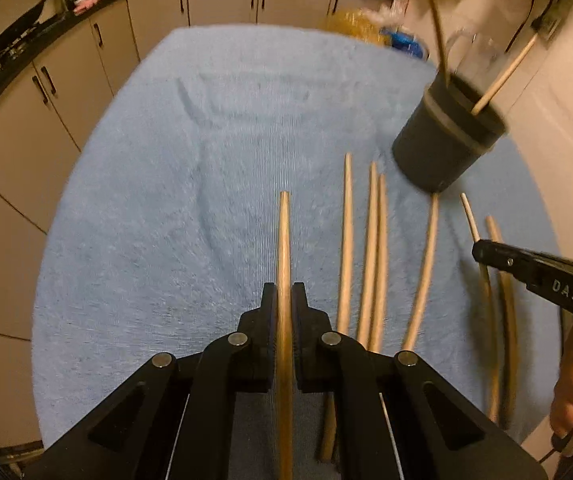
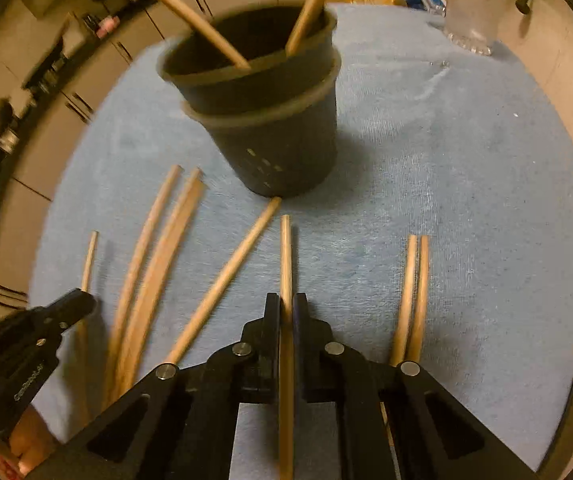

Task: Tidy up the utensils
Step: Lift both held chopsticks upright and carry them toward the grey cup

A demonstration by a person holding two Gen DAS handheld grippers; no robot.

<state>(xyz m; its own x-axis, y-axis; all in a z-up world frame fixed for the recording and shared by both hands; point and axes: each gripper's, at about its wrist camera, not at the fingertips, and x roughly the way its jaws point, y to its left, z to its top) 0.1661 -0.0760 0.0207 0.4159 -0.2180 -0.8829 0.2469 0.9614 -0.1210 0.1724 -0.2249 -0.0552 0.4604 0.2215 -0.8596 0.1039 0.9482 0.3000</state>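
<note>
The blue towel (image 1: 158,208) lies bare on the left and far side. On the right, loose chopsticks (image 1: 346,240) and the dark cup (image 1: 442,140) crowd the way.

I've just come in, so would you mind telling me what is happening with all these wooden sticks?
A person is sorting wooden chopsticks into a dark holder cup on a blue towel. The left gripper is shut on one chopstick, and the right gripper is shut on another. Two chopsticks already stand in the cup; several loose ones still lie on the towel.
</note>
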